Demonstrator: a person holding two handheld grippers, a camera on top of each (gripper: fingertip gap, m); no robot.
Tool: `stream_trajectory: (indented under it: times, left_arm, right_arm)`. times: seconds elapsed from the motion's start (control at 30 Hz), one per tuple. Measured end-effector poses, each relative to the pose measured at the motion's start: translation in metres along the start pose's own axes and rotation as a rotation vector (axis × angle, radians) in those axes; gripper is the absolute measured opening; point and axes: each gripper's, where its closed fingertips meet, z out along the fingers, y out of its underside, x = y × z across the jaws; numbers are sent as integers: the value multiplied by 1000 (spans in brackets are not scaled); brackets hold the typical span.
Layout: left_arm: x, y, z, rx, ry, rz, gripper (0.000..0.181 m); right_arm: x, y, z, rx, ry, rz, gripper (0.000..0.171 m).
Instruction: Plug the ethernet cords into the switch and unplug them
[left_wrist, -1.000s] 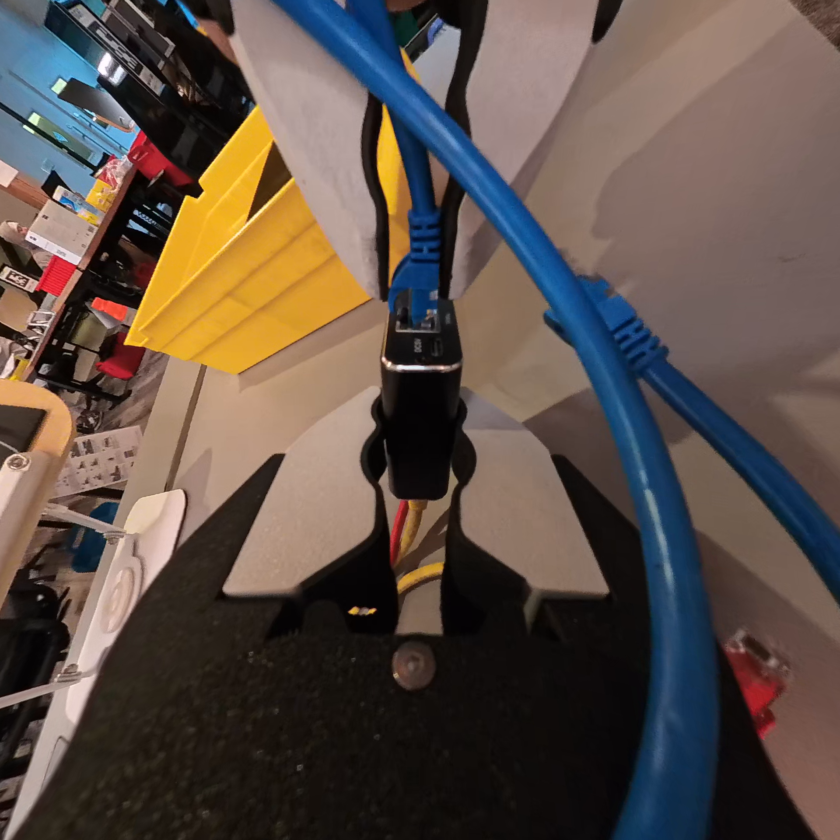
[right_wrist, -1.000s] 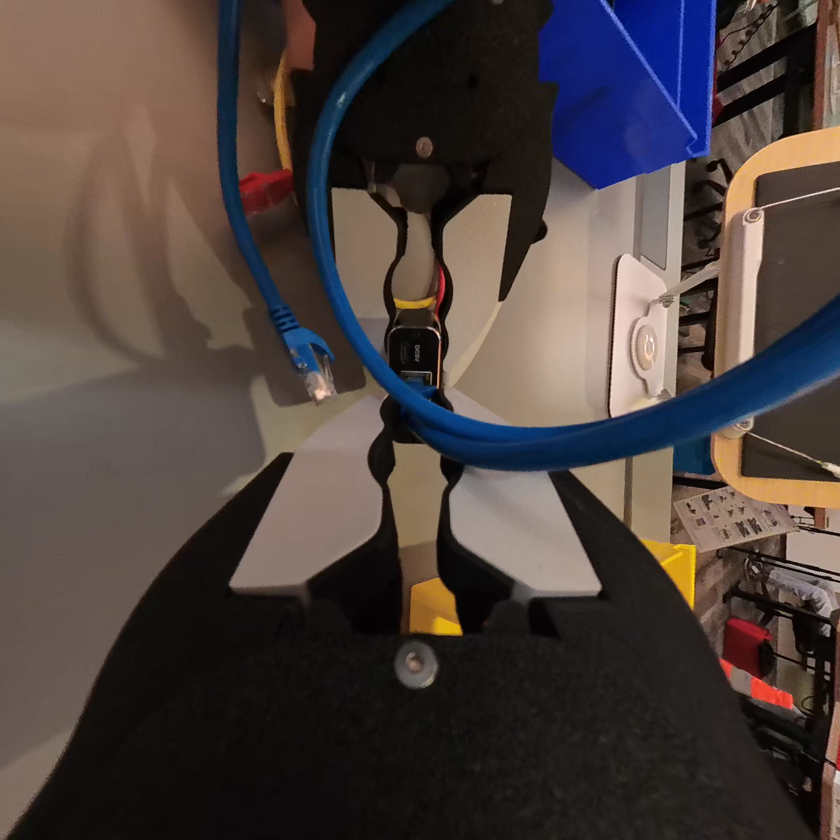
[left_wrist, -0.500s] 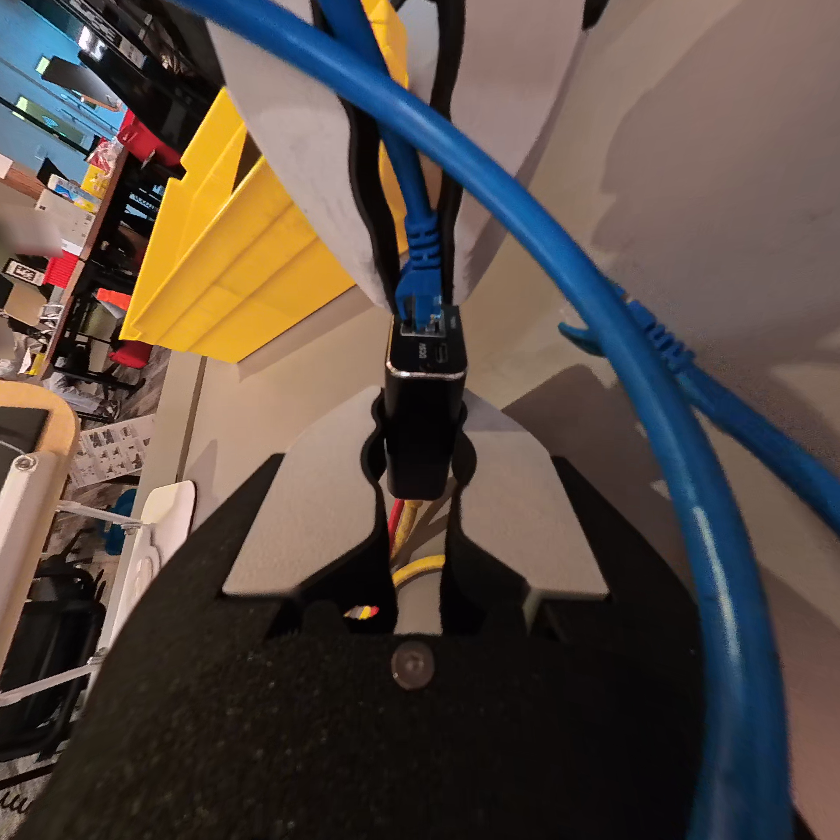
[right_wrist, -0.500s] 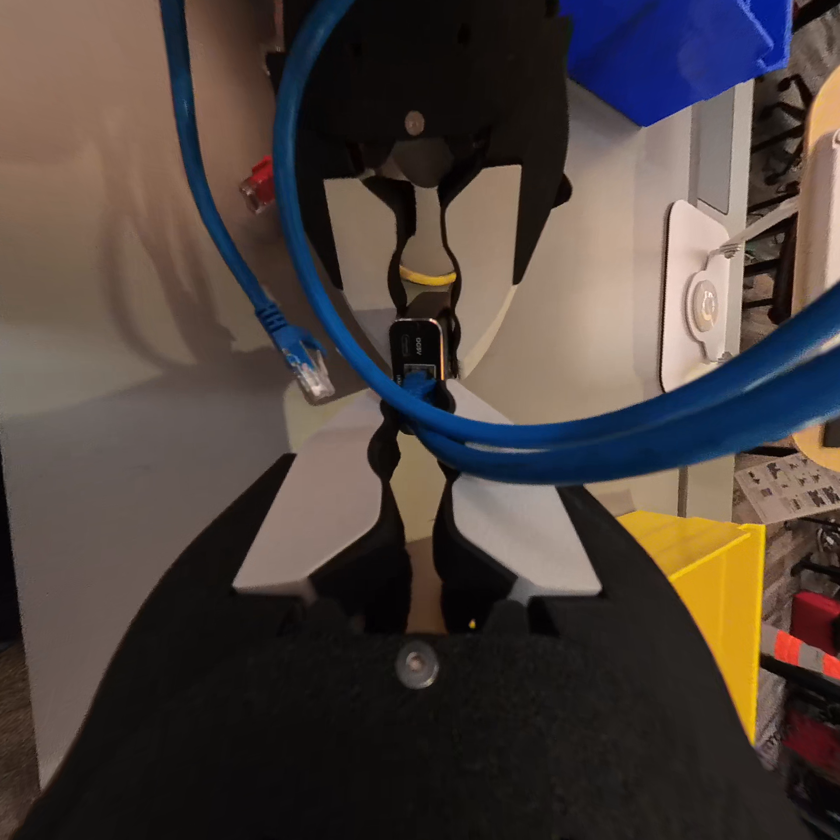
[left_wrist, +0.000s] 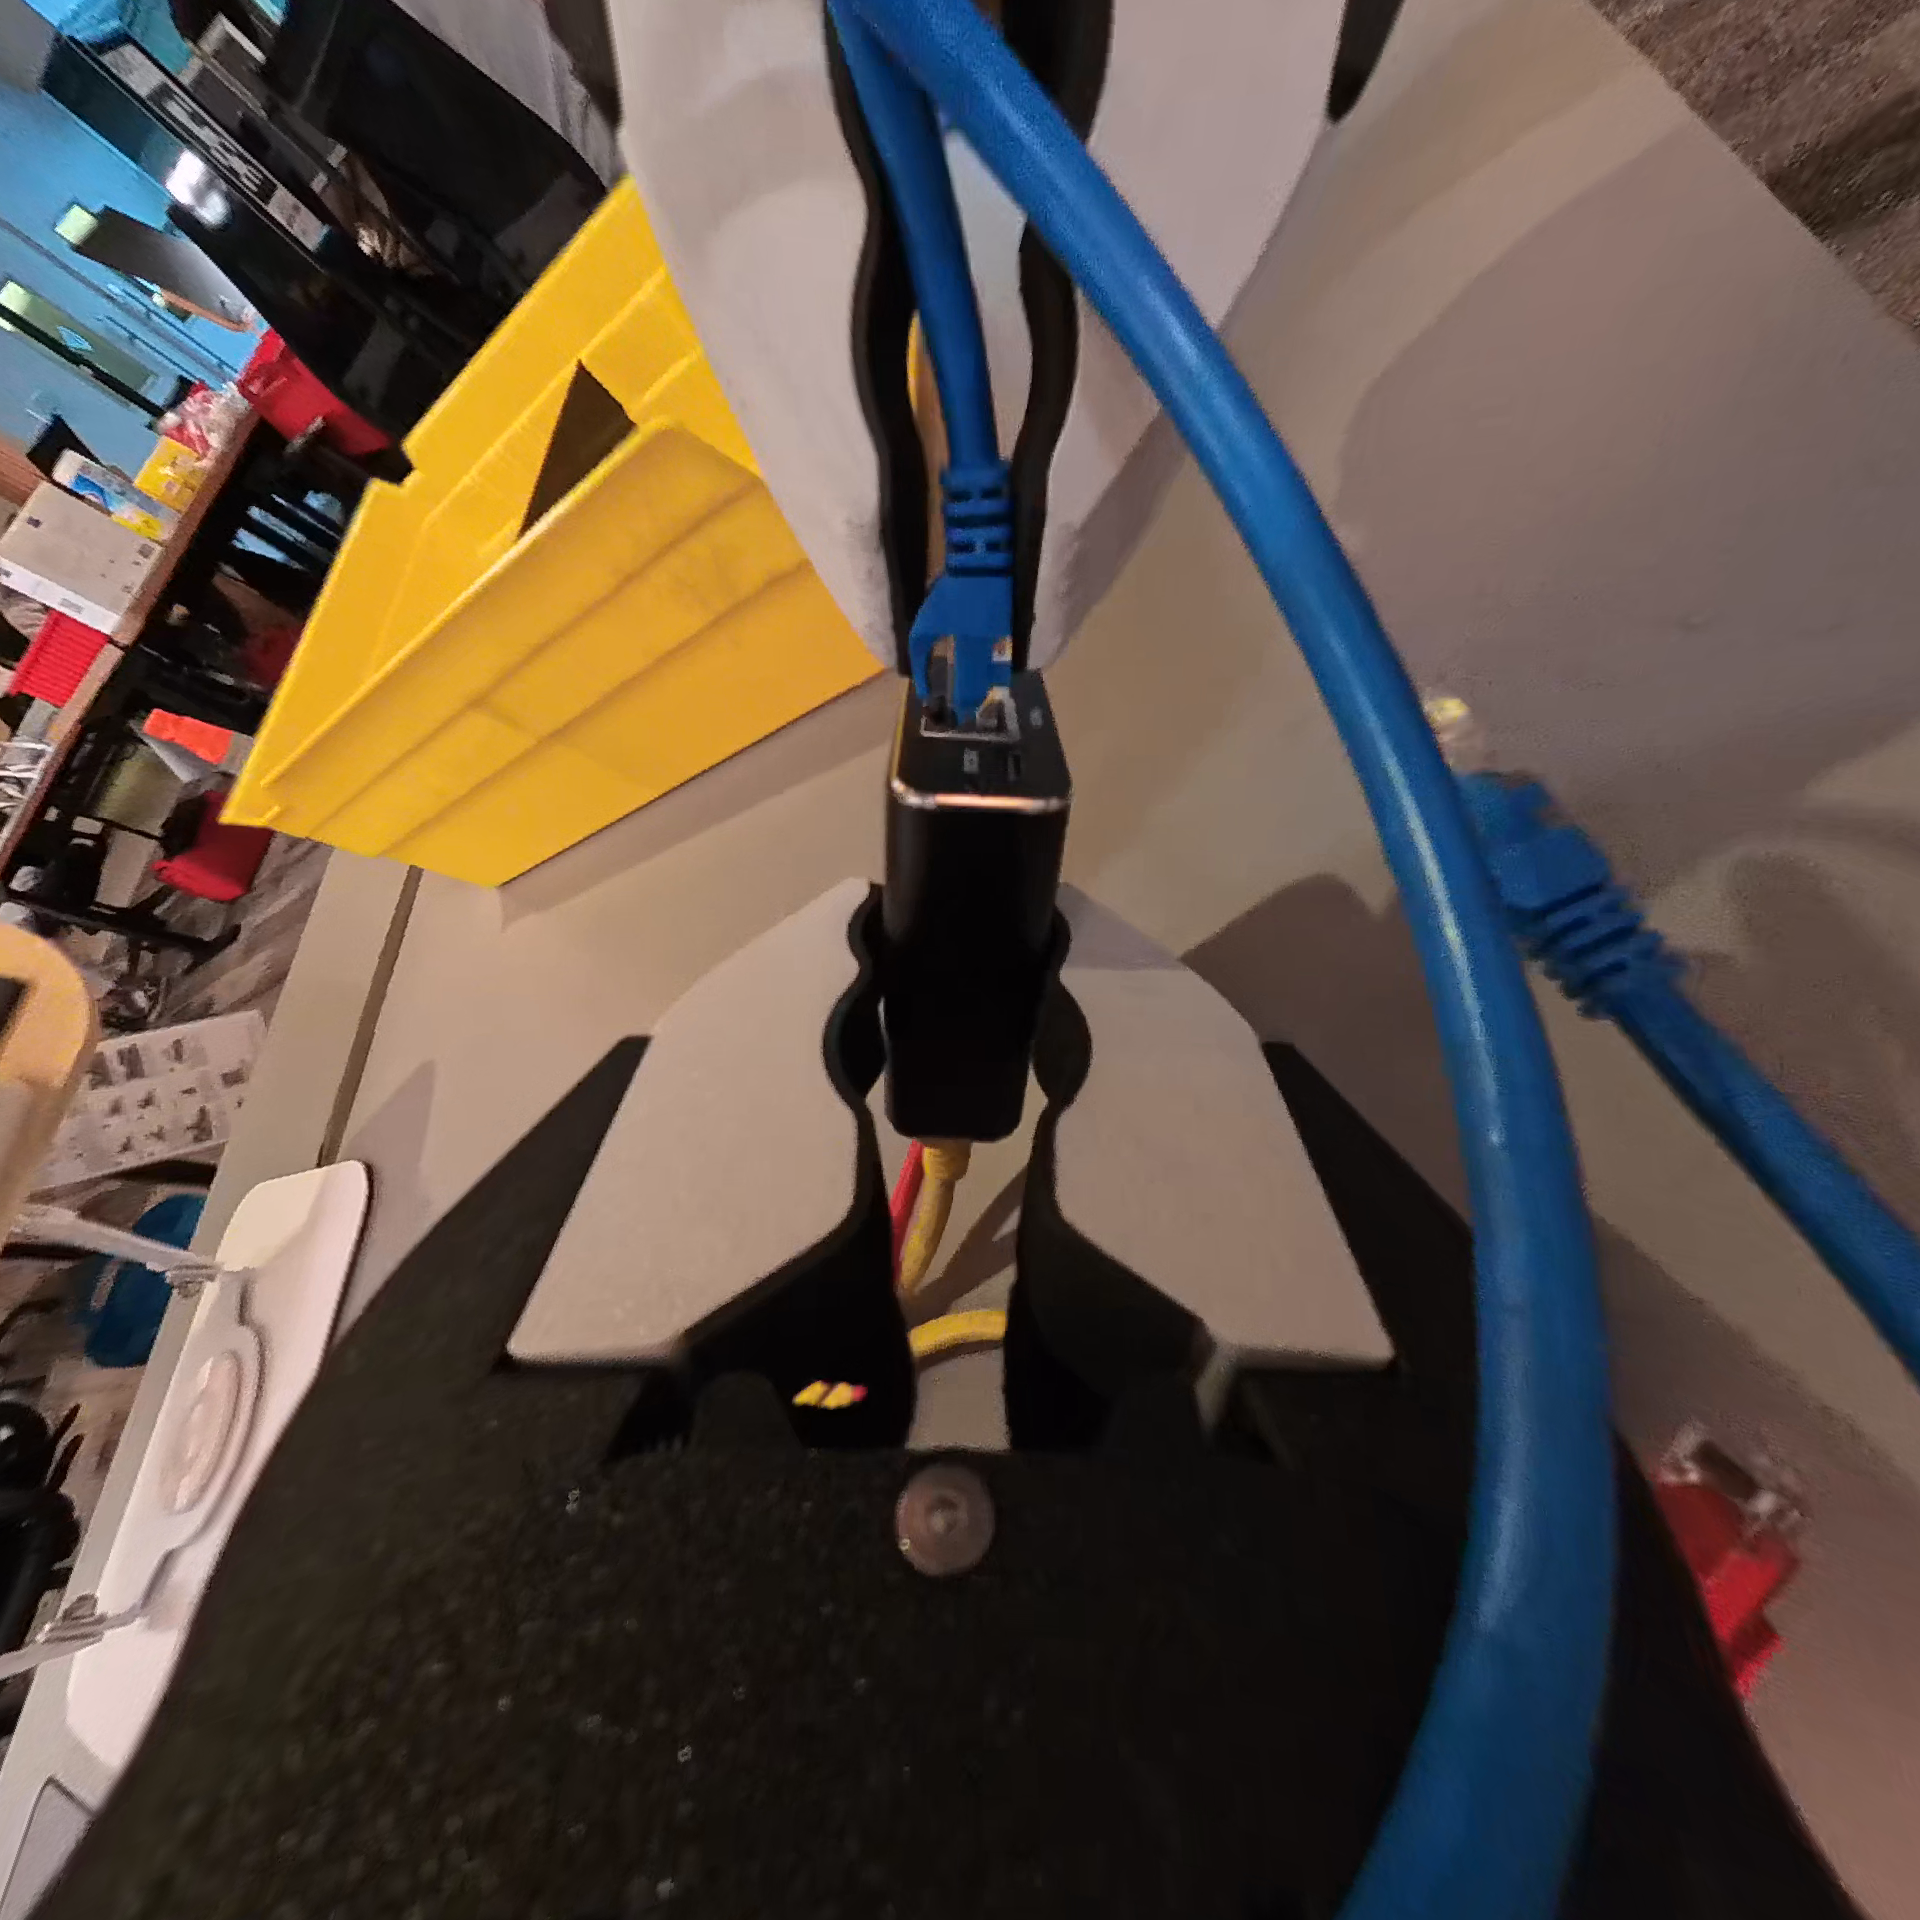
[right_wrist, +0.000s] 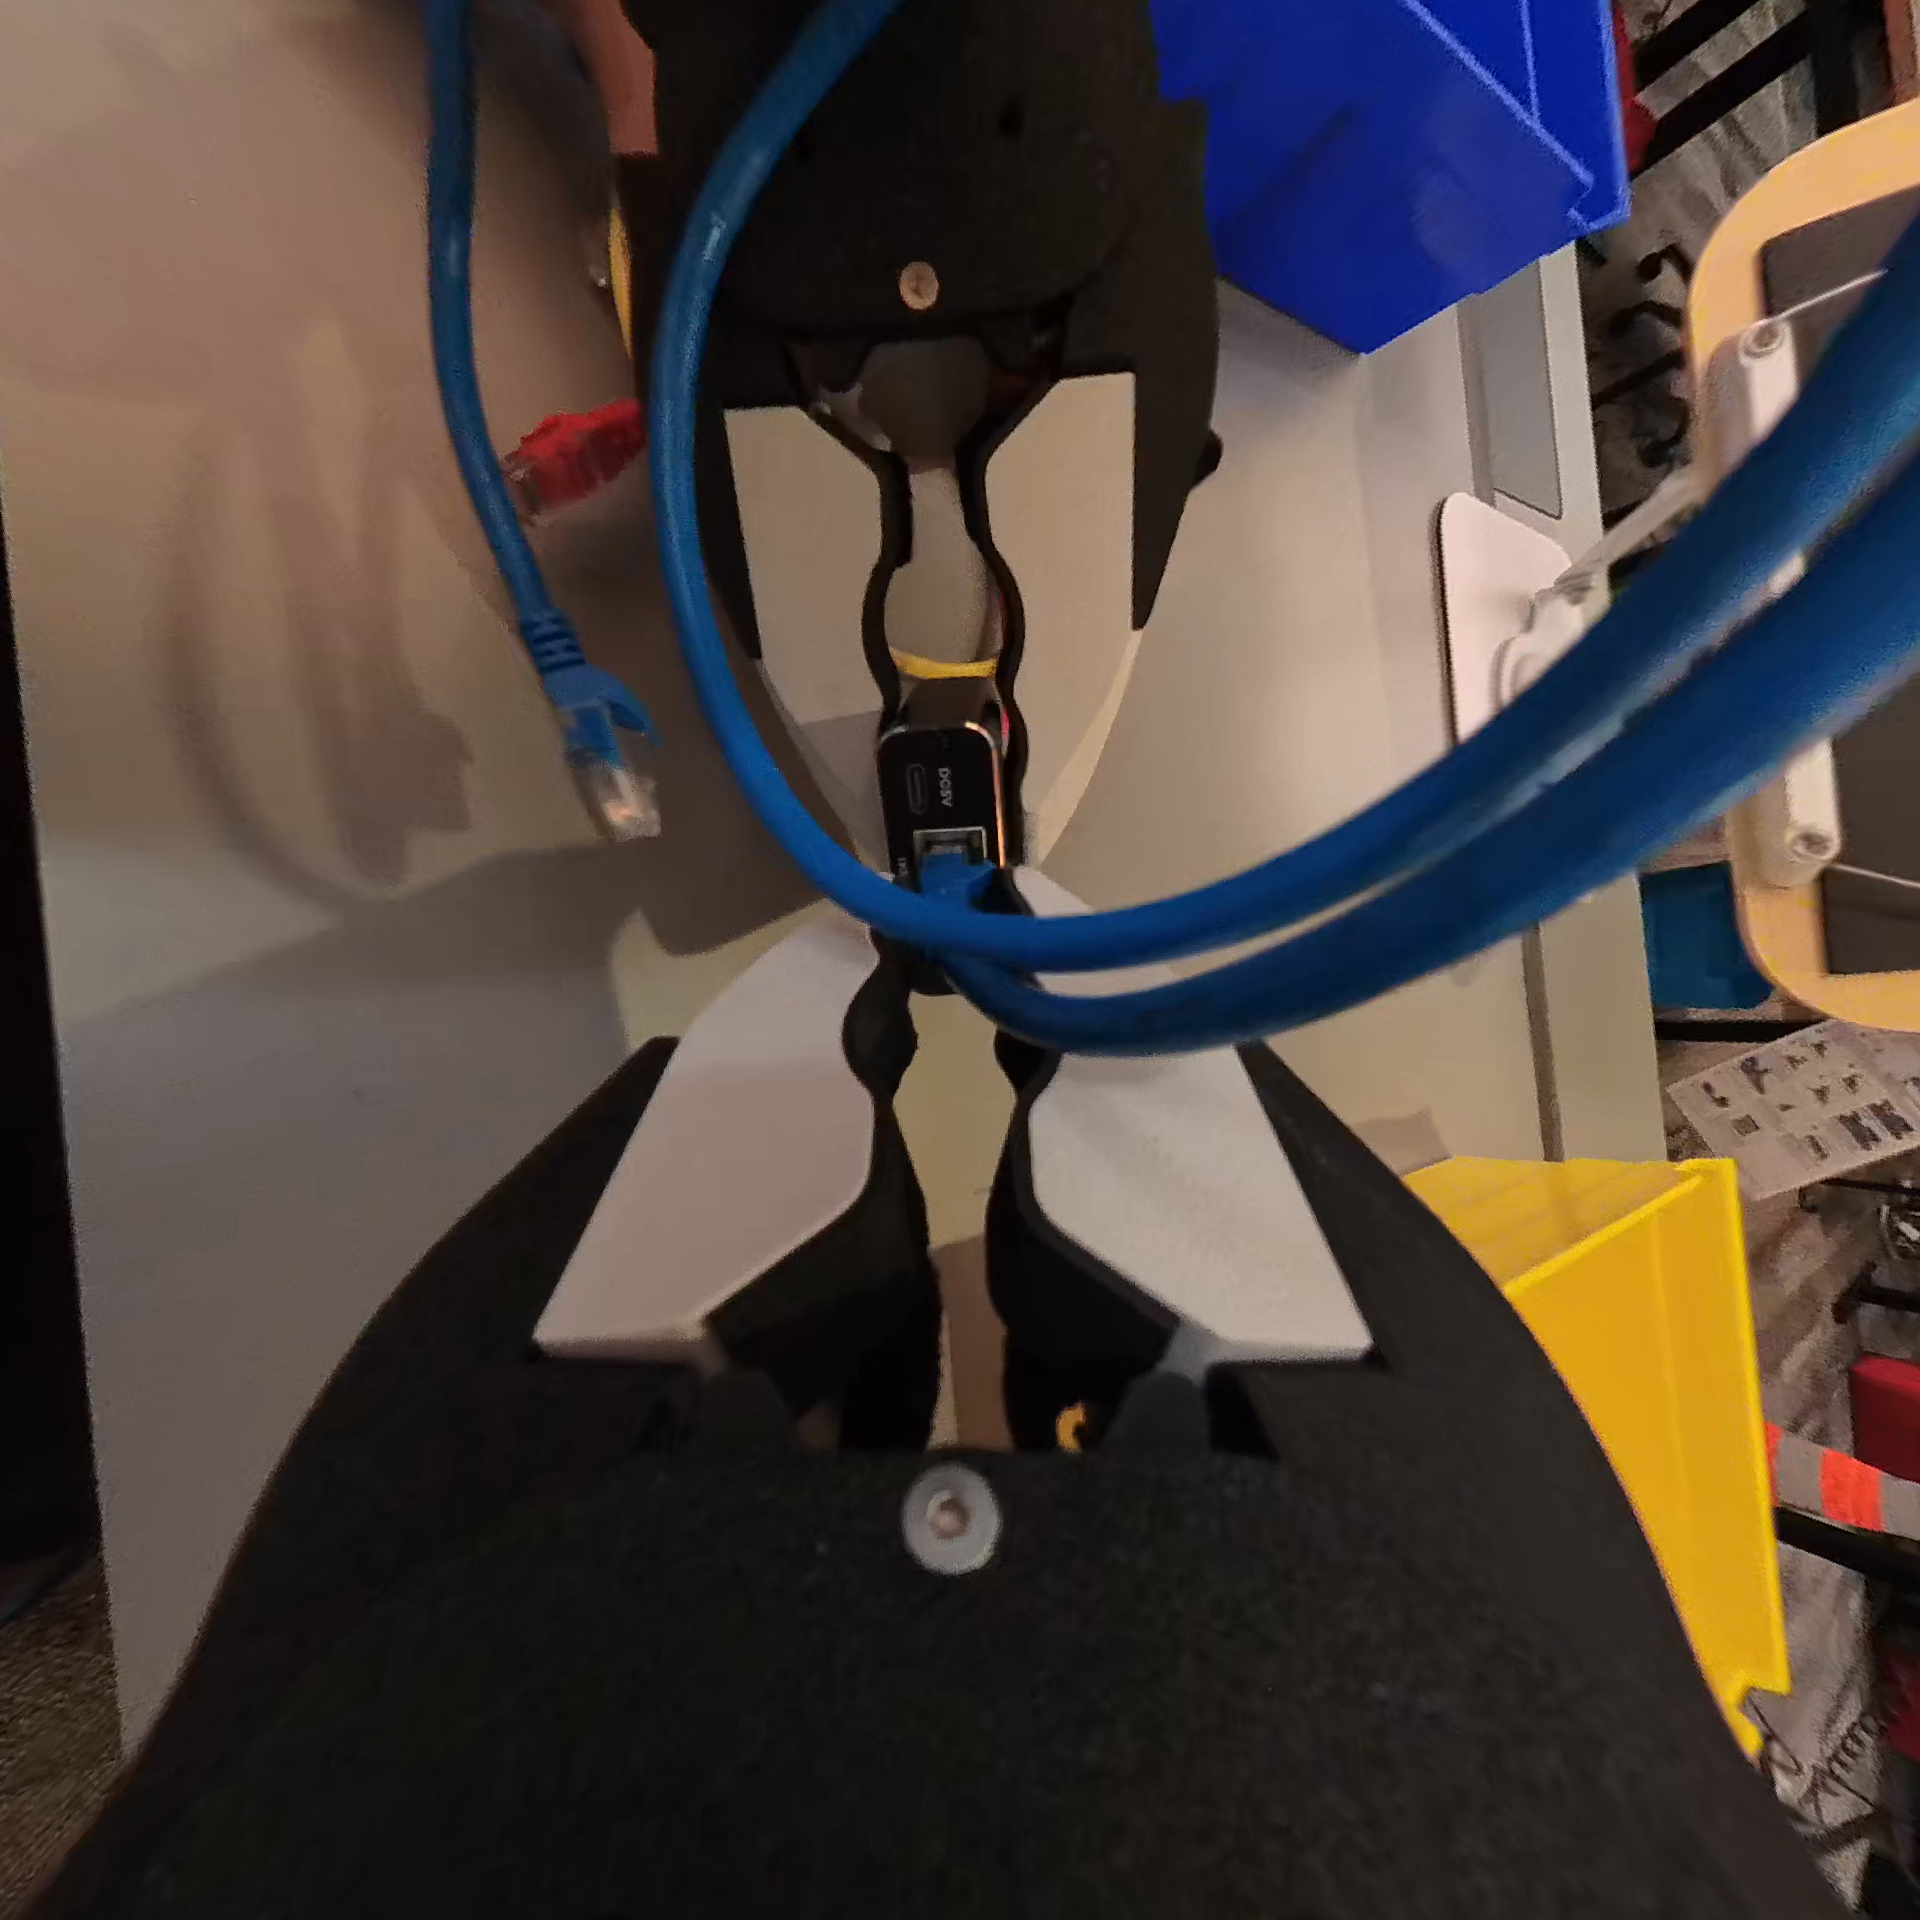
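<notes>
My left gripper (left_wrist: 966, 920) is shut on a small black switch (left_wrist: 977, 831) and holds it above the table. A yellow cord (left_wrist: 935, 1216) and a red cord run out of its near end. My right gripper (right_wrist: 951, 925) faces it and is shut on the plug of a blue ethernet cord (right_wrist: 951, 873). The plug's tip (left_wrist: 966, 675) sits in the mouth of a port on the switch (right_wrist: 940, 795); I cannot tell how deep. The blue cord loops wide around both grippers (left_wrist: 1486, 1143). Its other plug (right_wrist: 603, 748) hangs loose.
A pale table (right_wrist: 260, 1091) lies under everything. A loose red plug (left_wrist: 1725, 1538) lies on it. A yellow bin (left_wrist: 520, 644) stands by the table's edge, and a blue bin (right_wrist: 1382, 145) behind the left gripper. A white stand (right_wrist: 1496, 613) and cluttered shelves lie past the edge. My hands' fingertips stand some 5 cm from each other.
Both grippers stay closed and joined at the switch. The pair has swung a little, so the background shifts, and the loose blue plug and cord loop have swayed.
</notes>
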Motion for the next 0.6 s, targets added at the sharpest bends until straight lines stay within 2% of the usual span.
stream_trajectory:
  times: [0.07,0.13,0.2,0.23,0.33,0.47,0.5,0.6]
  left_arm:
    - [4,4,3,-48,-6,30,25]
    - [-2,0,3,-40,-67,78,24]
    - [-15,-2,0,-58,-211,188,25]
    - [-22,0,-3,-76,-276,238,25]
    - [-39,6,-12,-117,-404,319,25]
    - [-55,-5,-28,-99,-575,475,24]
    - [-56,-9,-32,-91,-607,524,24]
    - [-52,-18,-38,-67,-658,658,24]
  right_arm:
    - [-6,5,4,10,-43,50,14]
    - [-2,3,2,48,13,73,14]
    - [7,5,-6,65,71,129,19]
    - [15,11,-13,51,104,189,30]
    - [29,16,-37,157,145,545,33]
    - [30,4,-42,418,13,1096,28]
    - [27,1,-36,464,-51,1219,24]
    - [10,-21,-19,586,-352,1452,26]
